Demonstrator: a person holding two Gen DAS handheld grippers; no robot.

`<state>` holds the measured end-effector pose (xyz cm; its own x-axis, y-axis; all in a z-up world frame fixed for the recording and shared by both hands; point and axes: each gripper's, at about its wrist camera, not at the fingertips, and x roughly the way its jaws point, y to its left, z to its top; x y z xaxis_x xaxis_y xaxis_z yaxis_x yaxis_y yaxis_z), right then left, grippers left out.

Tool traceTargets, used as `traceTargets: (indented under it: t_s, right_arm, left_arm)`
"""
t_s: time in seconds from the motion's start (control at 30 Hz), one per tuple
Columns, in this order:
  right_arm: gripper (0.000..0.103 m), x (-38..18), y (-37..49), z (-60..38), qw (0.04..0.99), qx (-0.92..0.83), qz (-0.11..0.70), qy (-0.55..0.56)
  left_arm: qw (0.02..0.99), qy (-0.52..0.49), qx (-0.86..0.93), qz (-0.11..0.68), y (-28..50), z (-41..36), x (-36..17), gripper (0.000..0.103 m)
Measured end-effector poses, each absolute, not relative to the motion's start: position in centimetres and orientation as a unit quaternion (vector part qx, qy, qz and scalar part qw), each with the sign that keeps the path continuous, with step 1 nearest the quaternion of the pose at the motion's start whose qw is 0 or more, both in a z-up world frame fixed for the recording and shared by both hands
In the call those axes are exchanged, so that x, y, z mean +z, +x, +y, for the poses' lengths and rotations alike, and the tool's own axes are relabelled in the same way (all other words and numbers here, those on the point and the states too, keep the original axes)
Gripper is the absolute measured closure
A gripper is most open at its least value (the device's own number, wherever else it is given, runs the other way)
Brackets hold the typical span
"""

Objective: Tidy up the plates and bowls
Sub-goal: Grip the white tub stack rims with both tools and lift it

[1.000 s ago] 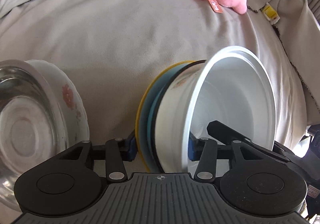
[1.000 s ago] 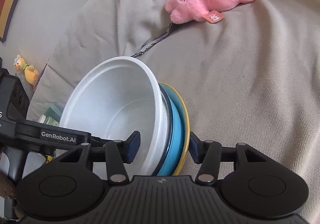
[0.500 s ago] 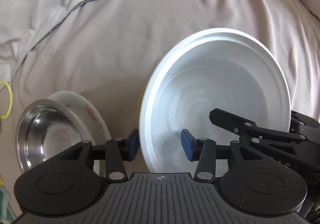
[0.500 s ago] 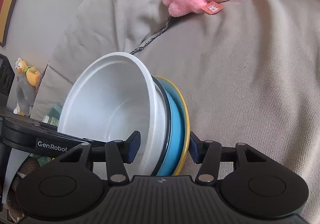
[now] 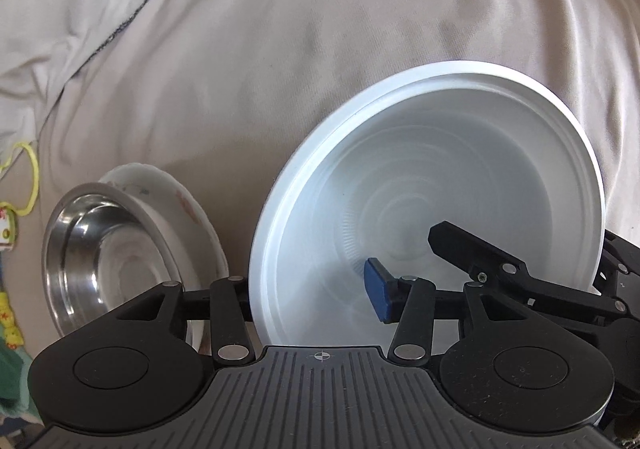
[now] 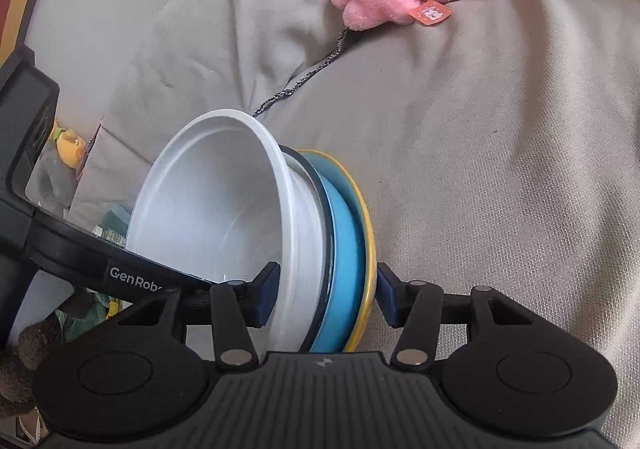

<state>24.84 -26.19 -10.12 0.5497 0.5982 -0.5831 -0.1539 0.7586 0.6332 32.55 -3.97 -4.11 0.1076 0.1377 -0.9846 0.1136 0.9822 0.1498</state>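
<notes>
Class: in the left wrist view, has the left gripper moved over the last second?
Yes. The left gripper has swung round the white bowl, from its side to facing its opening; the steel bowl on the fixed sheet now looks smaller.

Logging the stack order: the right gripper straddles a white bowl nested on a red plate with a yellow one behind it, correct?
Not quite: the plate is blue, not red, as the right wrist view shows. The right gripper does straddle the white bowl, with the yellow plate behind.
</notes>
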Motion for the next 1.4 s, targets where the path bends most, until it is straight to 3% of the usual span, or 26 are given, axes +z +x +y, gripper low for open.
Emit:
traceTargets:
  t_s: [0.1,0.13,0.23,0.77,0.87,1.4]
  right_arm:
    - [0.051,-10.3,25.0,-26.3,0.836,0.224,0.423,0.267]
    - [0.051,-10.4,25.1,-26.3,0.835,0.224,0.425,0.268]
    - [0.051,-10.6,25.2,-26.2,0.831,0.226,0.431,0.269]
    - [0.048,-10.7,25.1,-25.8,0.832,0.224,0.434,0.263]
    - [0.051,-11.4,25.5,-25.9,0.822,0.223,0.449,0.270]
    - [0.052,-11.6,25.3,-26.1,0.818,0.229,0.449,0.277]
  left_arm:
    - [0.735,0.113,-0.001,0.668,32.4,-4.1,-3.8,0.058]
    - [0.734,0.120,0.001,0.668,32.5,-4.0,-3.8,0.070]
    - [0.735,0.107,-0.006,0.670,32.6,-3.3,-3.6,0.072]
    - [0.748,0.084,-0.011,0.658,32.7,-3.2,-3.9,0.068]
    - [0.752,0.061,-0.035,0.655,32.6,-3.1,-3.3,0.055]
    - [0.730,-0.059,-0.068,0.677,33.8,-0.6,-5.3,0.043]
